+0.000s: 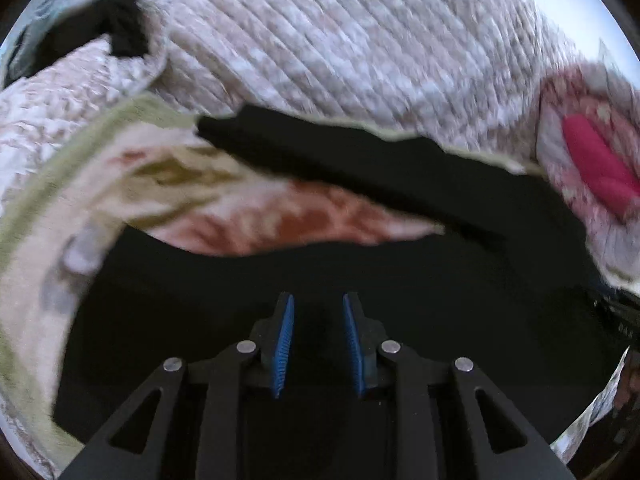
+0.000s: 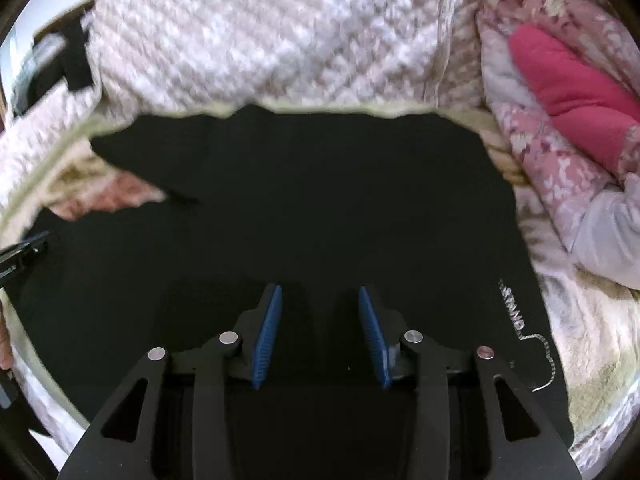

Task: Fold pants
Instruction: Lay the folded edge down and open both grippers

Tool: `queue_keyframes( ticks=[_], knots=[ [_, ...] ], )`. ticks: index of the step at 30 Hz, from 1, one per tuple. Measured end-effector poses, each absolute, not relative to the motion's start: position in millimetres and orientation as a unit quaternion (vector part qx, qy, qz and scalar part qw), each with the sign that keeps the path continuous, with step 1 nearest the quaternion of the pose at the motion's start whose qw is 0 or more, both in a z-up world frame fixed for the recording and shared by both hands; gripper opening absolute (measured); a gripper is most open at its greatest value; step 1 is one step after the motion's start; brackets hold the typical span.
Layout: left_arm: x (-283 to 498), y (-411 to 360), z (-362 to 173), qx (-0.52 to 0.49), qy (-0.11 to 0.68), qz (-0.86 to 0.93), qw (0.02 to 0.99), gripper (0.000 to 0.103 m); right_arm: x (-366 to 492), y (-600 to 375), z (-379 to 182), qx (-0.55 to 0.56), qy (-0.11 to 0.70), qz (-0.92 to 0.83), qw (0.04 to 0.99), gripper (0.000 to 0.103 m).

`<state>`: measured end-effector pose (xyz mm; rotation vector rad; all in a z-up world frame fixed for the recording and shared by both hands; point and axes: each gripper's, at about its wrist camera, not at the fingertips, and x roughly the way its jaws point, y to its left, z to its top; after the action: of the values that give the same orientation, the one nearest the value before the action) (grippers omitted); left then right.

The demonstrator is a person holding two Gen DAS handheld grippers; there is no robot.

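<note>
Left gripper (image 1: 318,300) hung over the black pants (image 1: 320,264), jaws narrowly apart, nothing between them. Right gripper (image 2: 320,292) hovered wider, gap empty too.

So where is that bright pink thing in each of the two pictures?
Left wrist view: the pink cloth sits at the far right edge, halfway up, tucked in a flowered quilt.
Right wrist view: the pink cloth is at the upper right, lying on the same flowered quilt.
Shared landmark: the black pants spread across the middle of both views, with the pink cloth to their right.
</note>
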<state>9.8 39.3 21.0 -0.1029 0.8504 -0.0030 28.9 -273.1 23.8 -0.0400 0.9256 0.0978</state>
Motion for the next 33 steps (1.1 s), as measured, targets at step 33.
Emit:
queue_keyframes(
  ticks=[33],
  knots=[
    [-17.9, 12.7, 27.6, -0.051, 0.407, -0.038, 0.911, 0.036, -3.7, -279.5, 26.7, 0.039, 0.423, 0.014, 0.905, 0.041]
  ],
)
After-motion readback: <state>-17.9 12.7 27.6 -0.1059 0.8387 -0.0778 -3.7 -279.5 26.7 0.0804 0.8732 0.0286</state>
